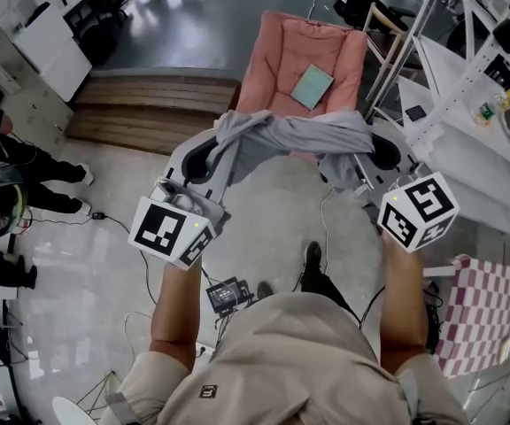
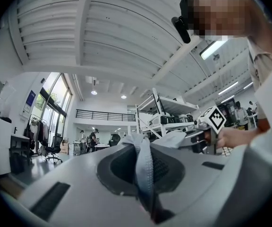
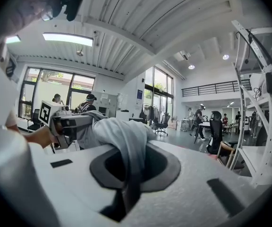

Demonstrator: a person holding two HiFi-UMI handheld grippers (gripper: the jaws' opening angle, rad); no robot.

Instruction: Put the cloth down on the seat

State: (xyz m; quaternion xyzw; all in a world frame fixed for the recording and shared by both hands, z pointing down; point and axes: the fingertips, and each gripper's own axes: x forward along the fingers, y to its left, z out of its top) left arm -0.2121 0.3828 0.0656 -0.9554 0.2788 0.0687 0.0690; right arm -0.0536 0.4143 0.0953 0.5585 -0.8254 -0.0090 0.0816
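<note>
Head view: a grey cloth (image 1: 301, 138) is seen strung in the air between the left claw (image 1: 204, 159) and the right claw (image 1: 381, 153), on the near side of the pink seat (image 1: 277, 65). Its bunched middle overlaps the seat's front edge in the picture. Whether it hangs over the cushion or just short of it cannot be told. A flat teal pad (image 1: 312, 87) lies on the seat, toward its back. Risks are judged as follows. If the cloth is let go short of the seat, it is likely to drop to the floor (image 1: 264, 220) in front of the seat. If one claw is opened before the other, the freed end would swing toward the seat's opposite side and could drag the rest off the front edge. A fold wedged deep in a claw might also cling and be pulled back off the seat. Left gripper view: the left claw is found pressed together on a narrow fold of the cloth, which rises out of the pinch and runs off toward the right claw on the seat's other side. Right gripper view: the right claw is likewise clamped on a thicker bunch, which spills over the top of the pinch and leads across to the left claw.
</note>
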